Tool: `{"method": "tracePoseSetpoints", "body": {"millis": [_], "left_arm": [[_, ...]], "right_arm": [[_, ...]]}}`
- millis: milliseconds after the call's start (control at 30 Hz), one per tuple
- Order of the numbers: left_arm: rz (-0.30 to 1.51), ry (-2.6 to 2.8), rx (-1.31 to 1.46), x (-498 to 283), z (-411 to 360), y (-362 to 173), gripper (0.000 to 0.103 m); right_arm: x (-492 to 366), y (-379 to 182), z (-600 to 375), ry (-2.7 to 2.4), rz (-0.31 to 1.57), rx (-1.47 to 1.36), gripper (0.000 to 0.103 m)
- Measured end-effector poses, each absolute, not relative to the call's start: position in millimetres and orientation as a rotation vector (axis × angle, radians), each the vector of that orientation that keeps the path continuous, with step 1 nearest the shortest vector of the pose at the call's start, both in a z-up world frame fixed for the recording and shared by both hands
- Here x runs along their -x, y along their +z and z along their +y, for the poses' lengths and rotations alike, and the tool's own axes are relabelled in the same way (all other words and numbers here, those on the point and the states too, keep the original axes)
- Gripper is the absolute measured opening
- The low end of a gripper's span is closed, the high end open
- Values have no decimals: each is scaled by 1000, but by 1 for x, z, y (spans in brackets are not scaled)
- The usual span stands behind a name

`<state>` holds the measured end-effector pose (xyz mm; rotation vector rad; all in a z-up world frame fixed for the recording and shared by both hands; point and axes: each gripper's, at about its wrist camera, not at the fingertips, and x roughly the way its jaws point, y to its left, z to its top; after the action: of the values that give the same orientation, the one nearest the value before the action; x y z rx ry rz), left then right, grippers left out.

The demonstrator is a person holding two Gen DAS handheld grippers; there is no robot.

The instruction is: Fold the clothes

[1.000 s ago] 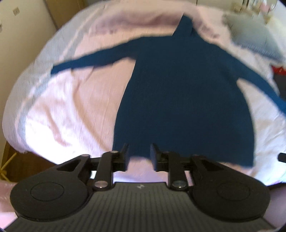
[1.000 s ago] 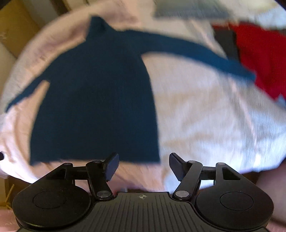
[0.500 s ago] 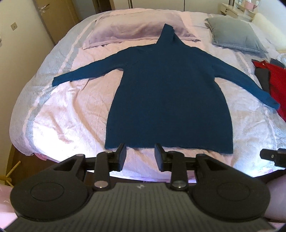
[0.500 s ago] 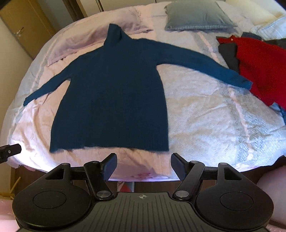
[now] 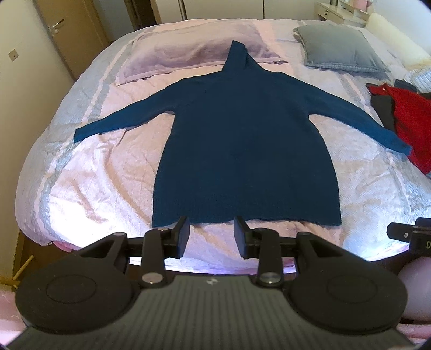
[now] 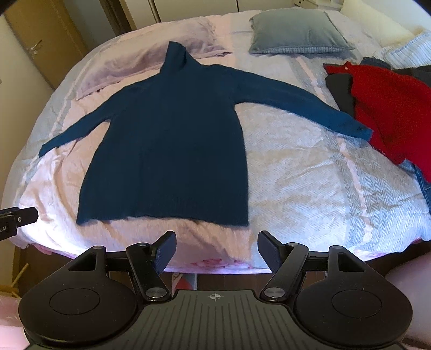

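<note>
Both fingers of the left gripper (image 5: 211,235) and of the right gripper (image 6: 216,251) are held parted with nothing between them. Beyond them a pink-covered bed (image 5: 102,172) is seen, a wooden door (image 5: 67,32) behind. Just past the fingertips the blue sweater (image 5: 242,150) is spread flat, hem nearest, collar pointing away toward the pillows (image 5: 188,51), sleeves outstretched sideways.

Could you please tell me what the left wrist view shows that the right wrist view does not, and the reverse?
Only the left wrist view shows the cream furniture beyond the bed's far corner. Only the right wrist view shows blue denim below the red garment. Both show the dark blue sweater lying flat, sleeves spread, the grey cushion, and open, empty tongs.
</note>
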<state>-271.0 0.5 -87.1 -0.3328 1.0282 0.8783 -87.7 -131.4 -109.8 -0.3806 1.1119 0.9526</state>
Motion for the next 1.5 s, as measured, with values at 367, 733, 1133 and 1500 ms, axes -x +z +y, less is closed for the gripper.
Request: {"method": "tracePoseSetpoints", "body": {"millis": [367, 733, 1133, 1500], "left_arm": [[1026, 863, 320, 263, 12, -87, 34], [875, 911, 578, 289, 97, -100, 39], [637, 1162, 993, 349, 303, -150, 40], [442, 1305, 1278, 394, 510, -266, 40]], "right_arm": [[82, -111, -122, 951, 1117, 376, 70], [60, -123, -84, 923, 1118, 313, 70], [2, -150, 21, 751, 1197, 165, 70], [-3, -222, 136, 584, 1272, 292, 70]]}}
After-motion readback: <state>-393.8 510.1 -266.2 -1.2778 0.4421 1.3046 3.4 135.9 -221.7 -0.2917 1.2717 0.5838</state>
